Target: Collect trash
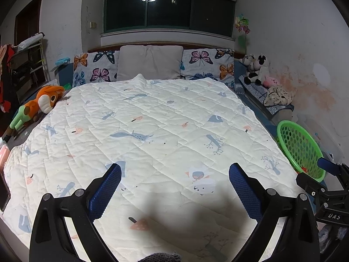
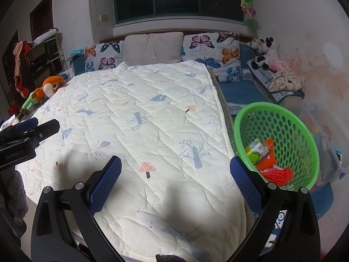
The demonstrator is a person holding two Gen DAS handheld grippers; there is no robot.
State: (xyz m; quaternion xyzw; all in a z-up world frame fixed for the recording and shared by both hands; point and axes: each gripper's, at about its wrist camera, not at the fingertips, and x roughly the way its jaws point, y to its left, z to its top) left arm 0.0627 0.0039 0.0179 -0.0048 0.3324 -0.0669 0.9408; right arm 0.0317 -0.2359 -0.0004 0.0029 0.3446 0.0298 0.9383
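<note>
The trash lies in the round green perforated plastic basket at the right edge of the bed: an orange net bag, an orange wrapper and a small yellow-and-green carton are heaped together at its bottom. The basket tilts toward the bed, just beside the cream quilted blanket with printed trees, mushrooms and animals.

The right gripper hangs above the blanket's near corner, its blue-padded fingers spread wide with nothing between them; the right-hand finger sits just in front of the basket's rim. The left gripper is over the middle of the blanket, likewise wide open and empty.

Butterfly-print pillows flank a plain grey pillow at the headboard. An orange plush toy lies at the bed's left edge.
</note>
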